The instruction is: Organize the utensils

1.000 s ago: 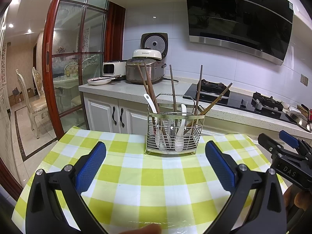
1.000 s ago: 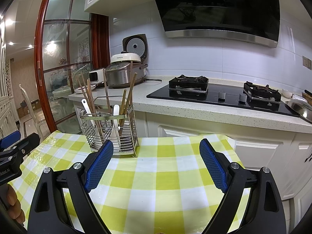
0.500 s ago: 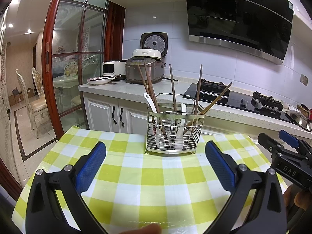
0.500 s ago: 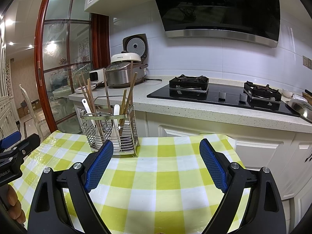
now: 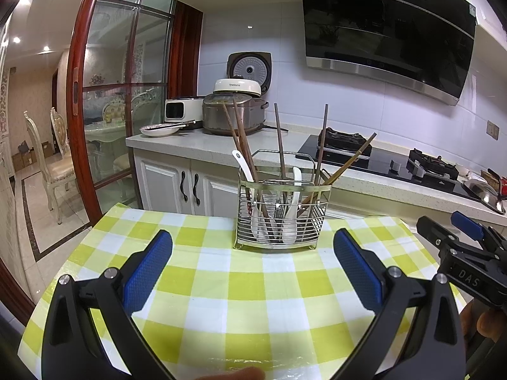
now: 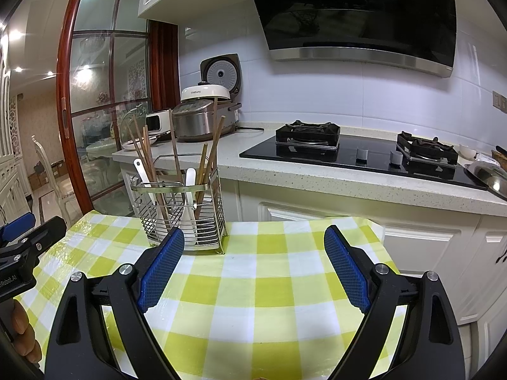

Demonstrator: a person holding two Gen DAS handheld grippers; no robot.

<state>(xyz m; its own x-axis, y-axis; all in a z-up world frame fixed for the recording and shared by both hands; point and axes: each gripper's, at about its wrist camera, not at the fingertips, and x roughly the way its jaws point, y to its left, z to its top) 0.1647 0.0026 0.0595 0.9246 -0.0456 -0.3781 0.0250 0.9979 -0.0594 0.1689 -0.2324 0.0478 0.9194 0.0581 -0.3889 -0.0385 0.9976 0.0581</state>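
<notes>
A kitchen, with a bench [image 5: 221,285] under a green-checked cloth before you. The wire caddy [image 5: 280,213] stands by its far edge, holding chopsticks [image 5: 240,139] and white spoons [image 5: 242,166]. Both look light, stiff and slick; the spoons seem breakable, so grip handles above the rim. Your left tongs [image 5: 253,266] and right tongs [image 6: 253,266] hover low, tilted slightly down, wide open and empty, short of the caddy.

The green-and-white checked tablecloth [image 5: 253,285] lies bare from its near edge up to the steel wire utensil caddy [image 5: 280,218] at its far edge, where slanting brown wooden chopsticks [image 5: 240,139] block overhead approach.
</notes>
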